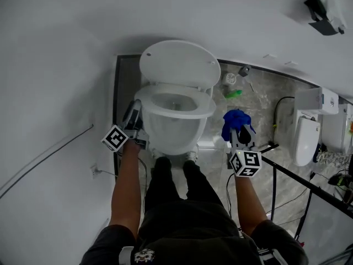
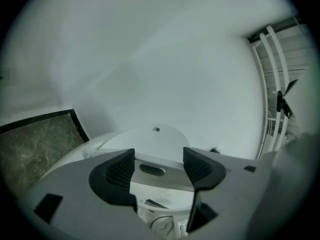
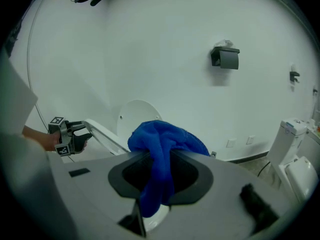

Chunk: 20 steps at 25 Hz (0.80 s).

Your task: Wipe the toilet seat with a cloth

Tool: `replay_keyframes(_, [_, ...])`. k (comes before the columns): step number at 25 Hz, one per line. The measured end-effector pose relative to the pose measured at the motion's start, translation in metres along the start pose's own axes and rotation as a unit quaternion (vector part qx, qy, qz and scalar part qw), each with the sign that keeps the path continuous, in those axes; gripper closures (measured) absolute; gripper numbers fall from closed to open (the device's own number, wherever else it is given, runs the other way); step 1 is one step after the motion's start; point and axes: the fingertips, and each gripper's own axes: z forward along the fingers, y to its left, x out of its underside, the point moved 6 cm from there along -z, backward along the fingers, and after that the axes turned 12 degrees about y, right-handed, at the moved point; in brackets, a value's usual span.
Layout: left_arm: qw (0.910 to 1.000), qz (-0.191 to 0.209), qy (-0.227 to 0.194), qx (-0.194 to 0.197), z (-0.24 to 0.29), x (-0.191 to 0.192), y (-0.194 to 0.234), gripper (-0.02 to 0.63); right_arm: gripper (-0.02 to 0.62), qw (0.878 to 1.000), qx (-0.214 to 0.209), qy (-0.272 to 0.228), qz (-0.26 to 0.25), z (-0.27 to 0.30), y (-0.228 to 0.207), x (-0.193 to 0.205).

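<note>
Two hand-held grippers flank a white porcelain toilet [image 1: 171, 134] whose round lid [image 1: 176, 65] stands raised against the white wall. The oval white toilet seat [image 1: 205, 108] lies down on the bowl. The left gripper [image 1: 134, 114] [image 2: 159, 164] sits close by the seat's left edge, its dark ribbed pads [image 2: 121, 170] spread wide with nothing pinched between them; only the white of the toilet shows through the gap. The right gripper [image 1: 239, 132] [image 3: 160, 174] hangs off the bowl's right side, clear of the seat, its claw pressed onto a crumpled bright-blue cloth [image 1: 236, 120] [image 3: 162, 146] that bulges above the jaws and trails down below them. A small green object [image 1: 233, 94] lies on the grey marbled floor [image 1: 259, 93] behind the cloth. Further right stands a second white toilet [image 1: 306, 139], and a black paper holder [image 1: 324, 7] [image 3: 226, 58] is fixed to the wall.
</note>
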Motion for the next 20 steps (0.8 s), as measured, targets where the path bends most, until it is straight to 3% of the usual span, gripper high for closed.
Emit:
replay_keyframes(2, [0.9997, 0.001, -0.019, 0.015, 0.013, -0.008, -0.004, 0.311, 0.505, 1.0, 0.008, -0.002, 0.002, -0.002, -0.004, -0.003])
replay_keyframes(7, [0.9967, 0.057, -0.034, 0.046, 0.041, -0.029, -0.006, 0.311, 0.505, 1.0, 0.023, -0.004, 0.015, -0.003, -0.008, -0.003])
replay_keyframes(13, [0.9799, 0.198, 0.021, -0.016, 0.089, -0.051, -0.015, 0.311, 0.505, 0.999, 0.026, 0.0, 0.023, 0.007, -0.005, 0.0])
replay_keyframes(17, [0.9706, 0.234, 0.035, -0.045, 0.111, -0.062, -0.017, 0.313, 0.505, 1.0, 0.012, 0.0, 0.02, 0.021, 0.013, -0.003])
replay_keyframes(20, [0.9556, 0.279, 0.049, -0.08, 0.125, -0.065, -0.017, 0.313, 0.505, 1.0, 0.001, -0.005, 0.016, 0.032, 0.028, -0.009])
